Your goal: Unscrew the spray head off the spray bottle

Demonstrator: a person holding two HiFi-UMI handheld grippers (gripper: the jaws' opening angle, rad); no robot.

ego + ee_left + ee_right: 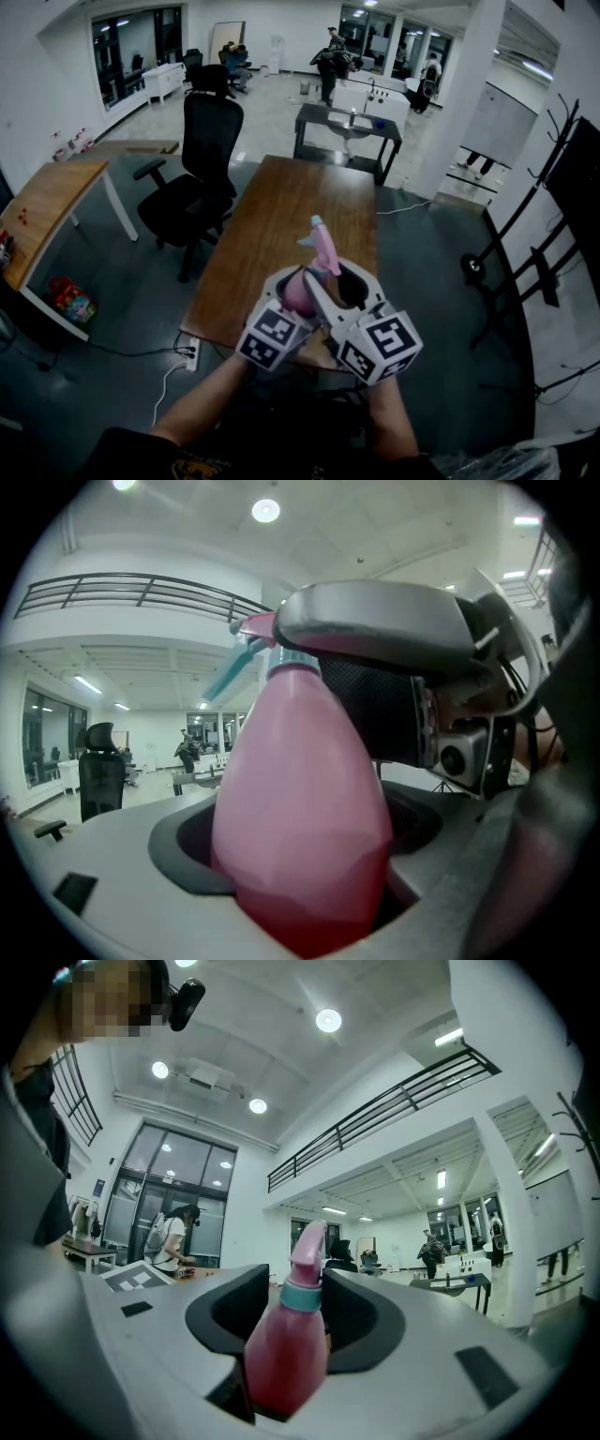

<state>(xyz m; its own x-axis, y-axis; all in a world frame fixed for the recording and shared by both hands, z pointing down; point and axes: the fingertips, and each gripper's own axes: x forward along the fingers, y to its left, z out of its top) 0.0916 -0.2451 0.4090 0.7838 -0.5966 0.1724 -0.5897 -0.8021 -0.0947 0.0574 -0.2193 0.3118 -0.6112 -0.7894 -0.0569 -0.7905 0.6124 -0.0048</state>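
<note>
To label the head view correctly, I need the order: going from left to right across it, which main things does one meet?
In order: light wooden desk → black office chair → pink spray bottle → black coat stand.

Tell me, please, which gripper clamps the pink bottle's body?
The left gripper: its jaws pinch the spray bottle at its body; the right gripper stands open around the spray head.
</note>
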